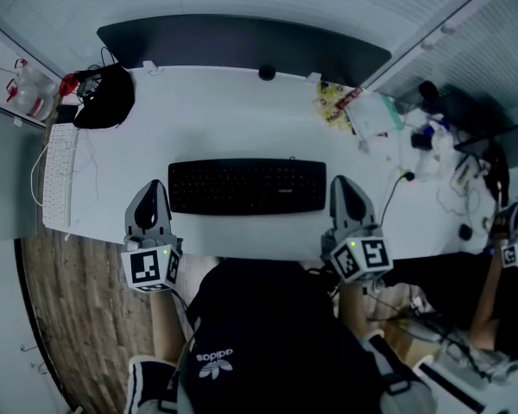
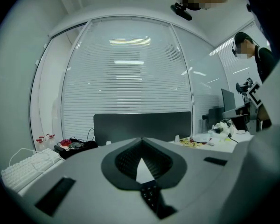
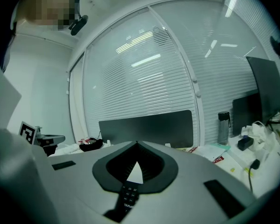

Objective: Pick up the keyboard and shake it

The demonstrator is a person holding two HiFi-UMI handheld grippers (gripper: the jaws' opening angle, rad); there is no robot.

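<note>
My left gripper [image 1: 153, 188]: closed, empty, just left of the keyboard [image 1: 247, 186], flat on the table [image 1: 224, 110]; my right gripper [image 1: 341, 186]: closed, empty, just right of it; step: approach; next, I reckon, open both and clamp its ends.

An office is indicated: a white counter [image 1: 242, 119] is backed along its far edge by a dark divider panel [image 1: 242, 41], a black keyboard [image 1: 247, 186] is laid near its front edge, and slatted blinds [image 2: 130, 78] are seen behind glass partitions.
</note>
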